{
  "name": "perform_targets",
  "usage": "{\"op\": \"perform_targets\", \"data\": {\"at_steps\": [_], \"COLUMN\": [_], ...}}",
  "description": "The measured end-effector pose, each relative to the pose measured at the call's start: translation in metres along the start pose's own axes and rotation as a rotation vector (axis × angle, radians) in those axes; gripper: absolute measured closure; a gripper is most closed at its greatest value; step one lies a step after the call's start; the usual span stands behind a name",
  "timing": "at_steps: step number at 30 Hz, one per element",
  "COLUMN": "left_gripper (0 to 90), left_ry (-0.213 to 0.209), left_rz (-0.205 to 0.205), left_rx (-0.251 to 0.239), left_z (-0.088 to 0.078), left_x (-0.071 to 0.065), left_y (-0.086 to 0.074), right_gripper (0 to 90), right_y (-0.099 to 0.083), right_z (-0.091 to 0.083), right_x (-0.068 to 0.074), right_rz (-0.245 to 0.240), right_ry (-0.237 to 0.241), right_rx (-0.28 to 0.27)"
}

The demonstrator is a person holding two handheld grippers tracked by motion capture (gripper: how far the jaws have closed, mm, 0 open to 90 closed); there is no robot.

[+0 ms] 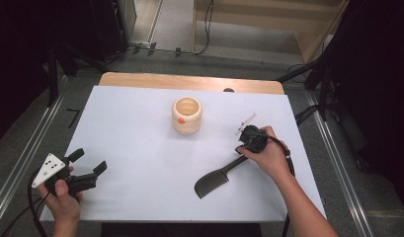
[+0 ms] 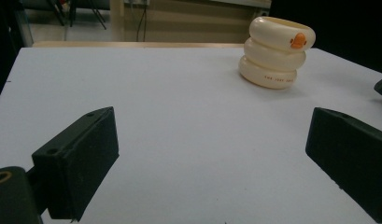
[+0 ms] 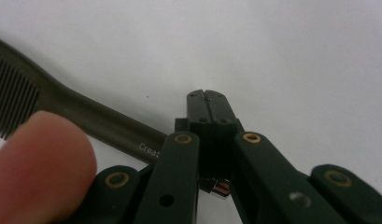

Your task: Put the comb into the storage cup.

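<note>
White sheeting is covering the table (image 1: 140, 128), with a strip of bare wood showing along the far edge and dark floor and cables lying beyond it. One dark spatula (image 1: 217, 178) is lying flat toward the near right corner, blade pointing at the near edge, handle angling up under the person's right hand (image 1: 268, 155). The right gripper (image 3: 208, 100) is sitting just beside that handle with its jaws pressed fully together and nothing between them, probably lining up to take the handle. One cream ribbed cup (image 1: 186, 115) with an orange duck mark is standing upright toward the far edge, mouth open, likely waiting to receive the tool. The left gripper (image 1: 88, 160) is resting at the near left corner, jaws spread wide and empty, seemingly parked out of the way.
</note>
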State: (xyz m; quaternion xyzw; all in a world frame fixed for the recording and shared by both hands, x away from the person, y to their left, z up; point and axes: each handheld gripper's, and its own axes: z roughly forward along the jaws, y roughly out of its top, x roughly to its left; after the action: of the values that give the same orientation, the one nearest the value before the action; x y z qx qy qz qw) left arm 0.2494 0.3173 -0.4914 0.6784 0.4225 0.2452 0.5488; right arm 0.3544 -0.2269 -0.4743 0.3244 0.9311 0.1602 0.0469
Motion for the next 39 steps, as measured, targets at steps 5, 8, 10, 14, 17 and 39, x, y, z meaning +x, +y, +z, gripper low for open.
{"op": "perform_targets", "data": {"at_steps": [5, 8, 10, 14, 17, 39], "left_gripper": [2.3, 2.3, 2.3, 2.3, 2.3, 2.3], "left_ry": [0.001, 0.0, 0.001, 0.001, 0.002, 0.004], "left_rz": [-0.002, -0.002, -0.002, -0.002, -0.003, 0.001], "left_rx": [0.001, -0.001, -0.001, -0.001, -0.001, 0.001], "left_z": [0.0, 0.0, 0.0, -0.001, -0.001, 0.0], "left_x": [0.0, 0.0, 0.0, 0.0, 0.0, -0.001], "left_y": [0.0, 0.0, 0.0, 0.0, 0.0, 0.0], "right_gripper": [88.2, 88.2, 88.2, 88.2, 88.2, 88.2], "right_y": [0.0, 0.0, 0.0, -0.002, -0.004, -0.021], "right_z": [0.004, 0.005, 0.005, 0.005, 0.005, 0.003], "right_x": [0.001, 0.002, 0.003, 0.003, 0.003, 0.016], "right_rz": [-0.001, -0.011, -0.009, -0.022, -0.026, -0.063], "right_ry": [-0.009, -0.003, 0.002, 0.018, 0.027, 0.058], "right_rx": [0.025, 0.03, 0.031, 0.042, 0.045, 0.055]}}
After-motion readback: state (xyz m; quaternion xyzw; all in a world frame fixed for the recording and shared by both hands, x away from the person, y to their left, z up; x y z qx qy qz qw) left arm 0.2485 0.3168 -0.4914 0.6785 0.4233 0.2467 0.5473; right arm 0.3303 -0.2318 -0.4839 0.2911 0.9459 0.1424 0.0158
